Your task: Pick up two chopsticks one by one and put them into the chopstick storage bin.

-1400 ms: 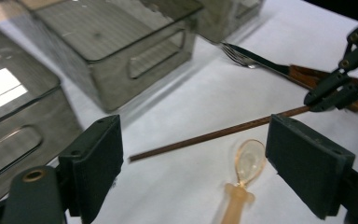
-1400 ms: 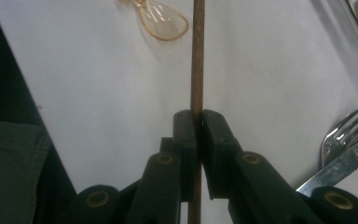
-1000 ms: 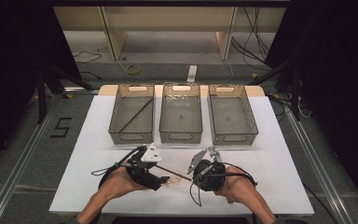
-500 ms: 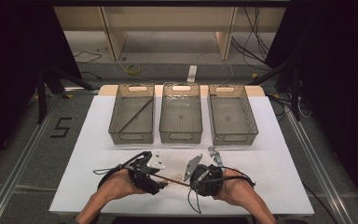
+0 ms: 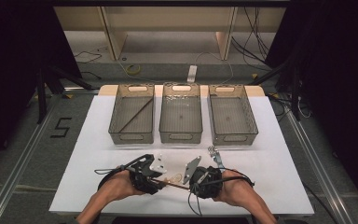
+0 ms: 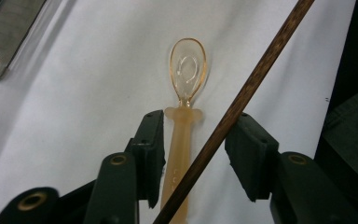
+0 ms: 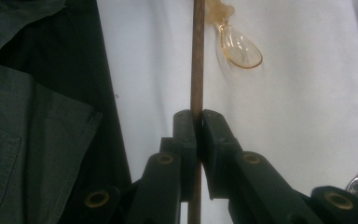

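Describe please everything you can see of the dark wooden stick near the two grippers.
The dark wooden stick is thin, straight, brown and grainy, like a chopstick. The right gripper is shut on it, pads pressed on both sides. It runs on across the white table and passes slantwise between the jaws of the left gripper, which have just been closing but do not yet press on it. There it crosses above the handle of the amber plastic spoon. Its ends are out of frame.

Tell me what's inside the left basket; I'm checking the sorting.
One dark chopstick lies diagonally inside the left basket. Its mesh walls may hide small items near the front edge.
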Tool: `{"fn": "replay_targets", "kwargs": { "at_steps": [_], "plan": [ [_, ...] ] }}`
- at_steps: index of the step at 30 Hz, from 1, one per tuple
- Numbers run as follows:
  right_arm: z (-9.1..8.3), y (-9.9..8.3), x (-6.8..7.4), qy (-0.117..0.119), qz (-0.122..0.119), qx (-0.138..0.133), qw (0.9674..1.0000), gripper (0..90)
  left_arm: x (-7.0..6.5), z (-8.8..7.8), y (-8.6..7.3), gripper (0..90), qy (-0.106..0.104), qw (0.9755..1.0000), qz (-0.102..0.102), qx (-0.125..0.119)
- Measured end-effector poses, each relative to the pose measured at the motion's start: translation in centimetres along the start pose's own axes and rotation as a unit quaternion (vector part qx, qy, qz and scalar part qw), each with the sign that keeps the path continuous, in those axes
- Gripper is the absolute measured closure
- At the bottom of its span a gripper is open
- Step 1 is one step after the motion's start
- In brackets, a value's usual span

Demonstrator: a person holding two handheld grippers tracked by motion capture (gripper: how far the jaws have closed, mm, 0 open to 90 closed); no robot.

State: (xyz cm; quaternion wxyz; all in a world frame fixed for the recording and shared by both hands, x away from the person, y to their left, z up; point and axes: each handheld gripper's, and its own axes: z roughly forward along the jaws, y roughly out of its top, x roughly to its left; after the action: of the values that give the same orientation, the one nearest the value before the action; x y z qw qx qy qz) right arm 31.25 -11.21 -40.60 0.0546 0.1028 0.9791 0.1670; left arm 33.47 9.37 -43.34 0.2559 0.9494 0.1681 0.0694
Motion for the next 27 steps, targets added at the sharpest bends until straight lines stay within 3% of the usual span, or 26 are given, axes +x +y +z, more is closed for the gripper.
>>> {"fn": "replay_targets", "kwargs": {
  "at_steps": [12, 16, 21, 23, 27],
  "plan": [
    [0.1, -0.1, 0.0, 0.008, -0.014, 0.005, 0.9999, 84.8, -0.4, -0.1, 0.0, 70.6, -0.032, 0.9992, 0.024, 0.008],
    [0.2, -0.3, -0.3, 0.01, -0.015, 0.007, 0.9998, 83.2, -0.6, 0.0, -0.1, 74.6, -0.054, 0.9979, 0.031, 0.015],
    [0.0, -0.6, -1.3, -0.011, 0.019, -0.008, 0.9997, 72.9, -1.0, 0.0, -0.1, 83.7, -0.087, 0.9953, 0.04, 0.016],
    [-0.1, -0.8, -1.8, -0.013, 0.042, -0.016, 0.9989, 68.5, -0.9, 0.0, 0.0, 84.2, -0.072, 0.9964, 0.037, 0.026],
    [-0.8, -1.2, -2.3, -0.026, 0.074, -0.044, 0.9959, 56.9, -0.3, -0.3, -0.2, 84.3, -0.061, 0.9978, 0.016, 0.021]
  ]
}}
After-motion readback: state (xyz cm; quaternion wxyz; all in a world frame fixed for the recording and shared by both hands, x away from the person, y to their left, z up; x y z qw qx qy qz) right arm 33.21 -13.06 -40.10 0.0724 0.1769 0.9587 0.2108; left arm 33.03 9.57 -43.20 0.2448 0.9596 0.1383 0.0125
